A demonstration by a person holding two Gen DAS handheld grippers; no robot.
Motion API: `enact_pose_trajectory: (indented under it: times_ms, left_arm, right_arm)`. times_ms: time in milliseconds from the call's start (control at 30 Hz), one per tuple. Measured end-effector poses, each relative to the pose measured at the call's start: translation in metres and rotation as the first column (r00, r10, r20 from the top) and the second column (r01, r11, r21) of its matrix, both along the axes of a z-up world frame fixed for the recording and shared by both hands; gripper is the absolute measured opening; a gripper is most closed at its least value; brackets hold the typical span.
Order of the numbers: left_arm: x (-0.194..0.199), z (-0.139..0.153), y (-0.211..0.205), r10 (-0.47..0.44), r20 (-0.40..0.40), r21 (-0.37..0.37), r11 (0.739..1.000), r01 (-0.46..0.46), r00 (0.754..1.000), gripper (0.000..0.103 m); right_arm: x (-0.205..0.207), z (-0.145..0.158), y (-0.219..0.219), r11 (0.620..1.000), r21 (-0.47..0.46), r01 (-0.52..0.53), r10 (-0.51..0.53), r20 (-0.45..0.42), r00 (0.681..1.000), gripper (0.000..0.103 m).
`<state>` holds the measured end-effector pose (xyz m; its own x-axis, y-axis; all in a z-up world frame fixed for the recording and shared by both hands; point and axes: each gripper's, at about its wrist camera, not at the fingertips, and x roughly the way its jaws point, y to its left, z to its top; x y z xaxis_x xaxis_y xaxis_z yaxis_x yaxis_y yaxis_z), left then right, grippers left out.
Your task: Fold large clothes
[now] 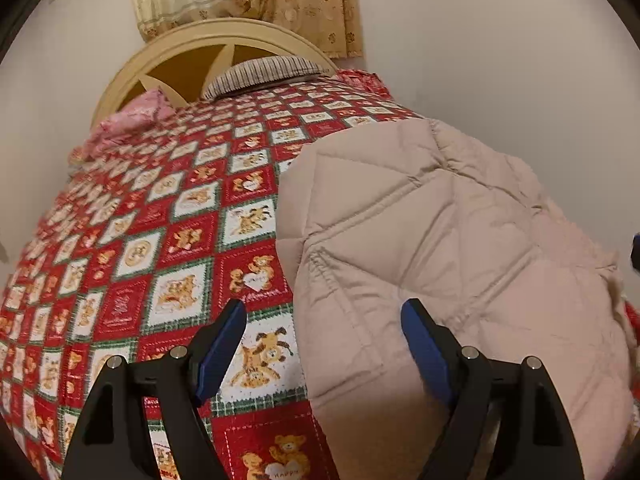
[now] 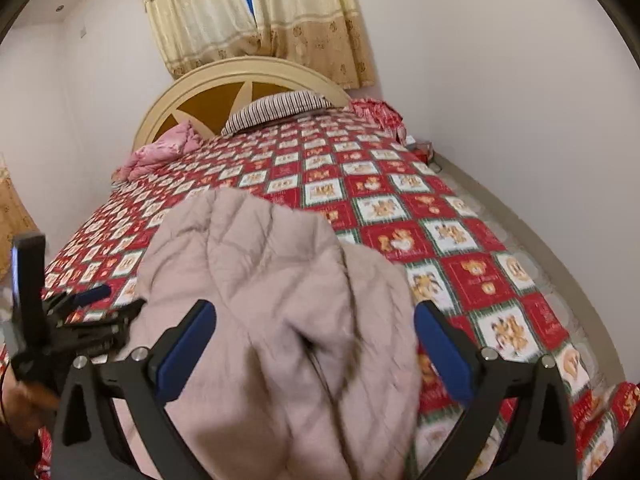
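Lay bunched on the teddy-bear bedspread (image 1: 192, 240), toward the foot end, well away from the striped pillow (image 1: 260, 74): a beige quilted jacket (image 1: 440, 240). Looked light, puffy and soft, likely slippery-shelled and springy under a fold; best pinched at a stitched seam or hem edge, not the padded middle. Left gripper (image 1: 324, 312) spread wide, straddling the jacket's left edge, clasping nothing. Right gripper (image 2: 316, 312) likewise spread wide over the crumpled jacket, empty.

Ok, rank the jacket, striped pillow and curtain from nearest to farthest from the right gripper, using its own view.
1. Jacket: just ahead of the right gripper, on the bedspread.
2. Striped pillow: at the headboard, far end.
3. Curtain: on the wall behind the headboard.
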<state>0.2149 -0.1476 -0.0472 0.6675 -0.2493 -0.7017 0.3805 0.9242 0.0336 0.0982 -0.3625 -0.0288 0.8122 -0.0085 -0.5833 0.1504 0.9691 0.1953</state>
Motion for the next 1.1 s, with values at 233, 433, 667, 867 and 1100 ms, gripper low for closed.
enact_pose_trajectory:
  times_ms: [233, 433, 667, 867, 1100]
  left_arm:
    - [0.015, -0.004, 0.05, 0.039, -0.178, -0.322, 0.942, -0.096, 0.983, 0.081]
    - [0.02, -0.022, 0.049, 0.024, -0.215, -0.4, 0.91, -0.111, 0.976, 0.081]
    - [0.03, -0.035, 0.035, -0.051, -0.276, -0.45, 0.889, -0.082, 0.96, 0.082]
    - [0.055, -0.091, 0.051, -0.251, -0.509, -0.697, 0.682, -0.223, 0.823, 0.098]
    - [0.047, -0.079, 0.04, -0.341, -0.382, -0.748, 0.66, -0.071, 0.859, 0.099]
  right_arm:
    - [-0.018, -0.013, -0.037, 0.993, 0.117, 0.019, -0.017, -0.024, 1.0, 0.103]
    - [0.007, -0.026, -0.046, 0.981, 0.194, -0.019, 0.029, -0.05, 0.998, 0.103]
    - [0.05, -0.069, -0.047, 0.952, 0.289, -0.103, 0.148, -0.136, 0.98, 0.103]
    - [0.06, -0.122, -0.075, 0.786, 0.596, -0.164, 0.264, -0.083, 0.961, 0.103]
    - [0.066, -0.117, -0.048, 0.803, 0.534, -0.264, 0.362, -0.086, 0.928, 0.103]
